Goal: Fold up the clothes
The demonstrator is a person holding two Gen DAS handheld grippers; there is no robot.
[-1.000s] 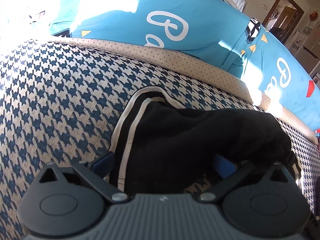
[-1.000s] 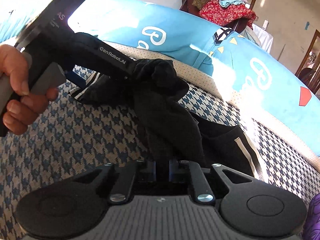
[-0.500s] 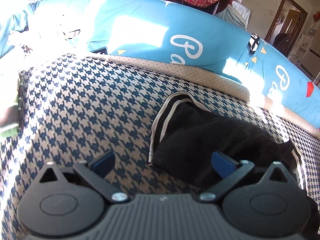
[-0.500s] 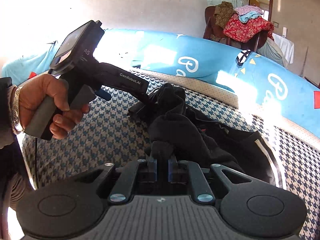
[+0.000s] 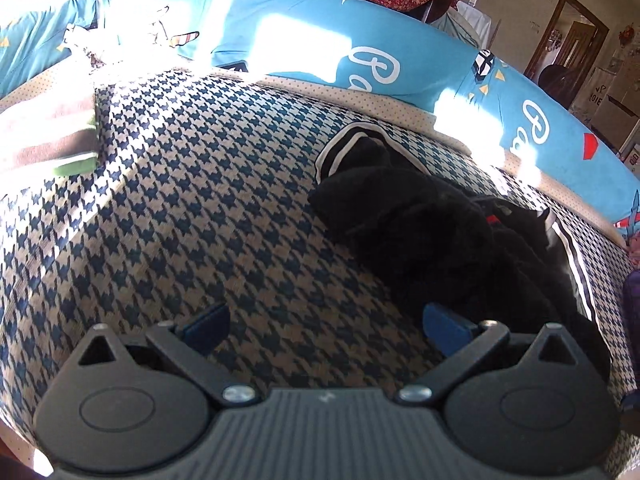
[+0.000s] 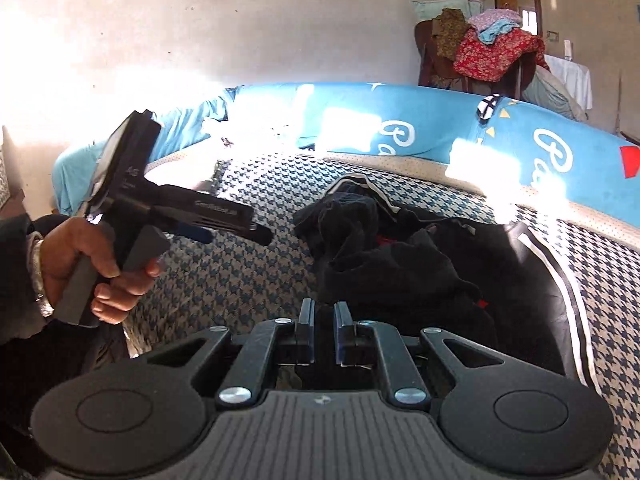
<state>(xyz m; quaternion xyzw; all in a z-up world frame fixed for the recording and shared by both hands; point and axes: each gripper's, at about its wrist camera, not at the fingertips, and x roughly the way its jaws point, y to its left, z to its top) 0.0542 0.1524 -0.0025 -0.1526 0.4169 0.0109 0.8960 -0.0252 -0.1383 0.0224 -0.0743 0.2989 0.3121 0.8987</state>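
The soft, limp black garment (image 5: 432, 232) lay bunched on the houndstooth bed (image 5: 200, 200), left tongs (image 5: 324, 320) spread empty beside it, right tongs (image 6: 322, 330) narrowly parted, empty; its striped edge likely offered best hold.

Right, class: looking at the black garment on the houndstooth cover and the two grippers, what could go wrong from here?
1. The black garment lies bunched in a heap with its striped edge twisted; folding it unflattened would likely trap creases.
2. The left gripper is open and off the cloth, so a pull by the right gripper alone might drag the heap across the houndstooth cover rather than spread it.
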